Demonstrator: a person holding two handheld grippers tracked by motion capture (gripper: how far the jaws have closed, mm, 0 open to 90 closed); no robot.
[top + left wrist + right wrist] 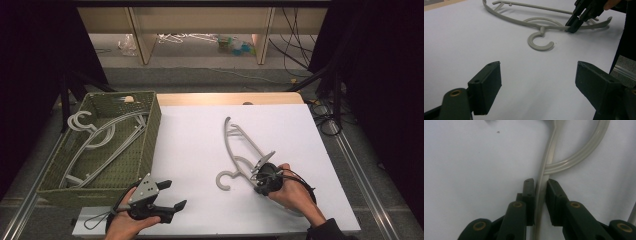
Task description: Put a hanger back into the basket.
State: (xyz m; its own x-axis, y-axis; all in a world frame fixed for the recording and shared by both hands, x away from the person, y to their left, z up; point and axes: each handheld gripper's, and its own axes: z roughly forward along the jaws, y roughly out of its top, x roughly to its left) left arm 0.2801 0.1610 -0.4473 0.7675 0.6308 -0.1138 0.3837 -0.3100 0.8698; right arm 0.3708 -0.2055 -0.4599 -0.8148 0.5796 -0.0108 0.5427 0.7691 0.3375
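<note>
At the far left of the table sits a green woven basket (150, 131) that already holds several grey hangers (102, 142), laid lengthwise with their hooks toward its far end; that suggests the work in hand is gathering hangers into it. Near its front corner the left gripper (170, 195) rests in the person's hand above the white table (190, 145), jaws spread wide and holding nothing, probably waiting to help once the next hanger is lifted. Its own camera confirms the gap: the two black pads stand well apart with bare tabletop between them, and beyond them it shows what the high view cannot, the loose hanger (541, 25) lying flat with its hook (539, 43) pointing toward the near edge and the other tool biting on its shoulder bar just right of the neck. To the right, in the high view, that hanger (239, 150) lies diagonally across the middle of the table, well apart from the basket, and the right gripper (261, 176) meets it at its near end. The right gripper view gives the contact itself: the jaws (540, 200) are closed on the thin bar, one pad on each side, just below the curved inner loop. Gripping near the neck likely keeps the hanger balanced when raised.
</note>
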